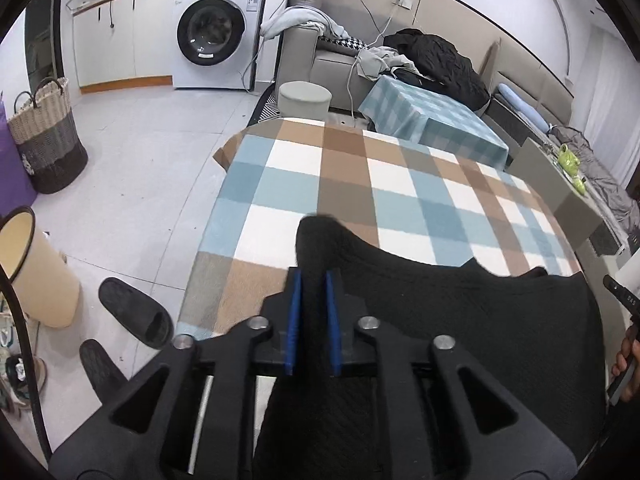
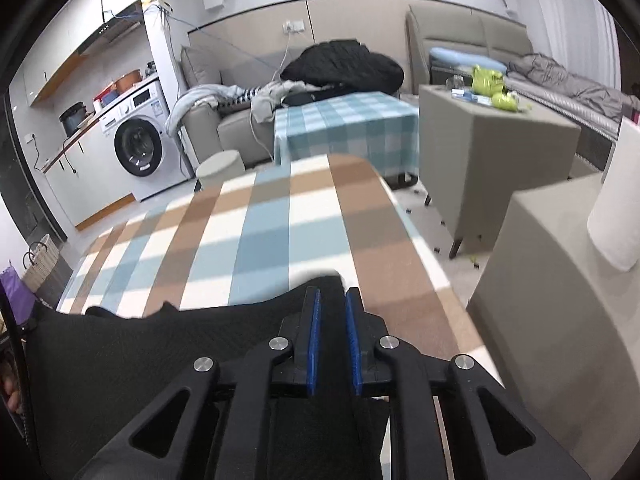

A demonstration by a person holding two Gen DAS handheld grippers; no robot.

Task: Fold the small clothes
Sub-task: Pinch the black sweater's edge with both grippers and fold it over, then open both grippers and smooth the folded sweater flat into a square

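Jaws of the left gripper [image 1: 313, 280] are standing narrow, blue pads pinching a raised corner of the black garment [image 1: 460, 300]; jaws of the right gripper [image 2: 332, 298] are likewise standing narrow, clamping the opposite corner of the same cloth (its knit texture is showing in both views). The garment is hanging slack between the two grippers over the near edge of the tabletop [image 1: 352, 184], which is wearing a plaid cover of blue, brown and white squares. Beyond the tabletop, a smaller table with a blue checked cloth [image 1: 436, 120] is standing just before a grey sofa [image 1: 328, 60] heaped with clothing. A washing machine [image 1: 218, 32] is sitting against the far wall, a woven basket [image 1: 48, 136] on the floor to the left, and a black slipper [image 1: 134, 312] near the tabletop's corner.
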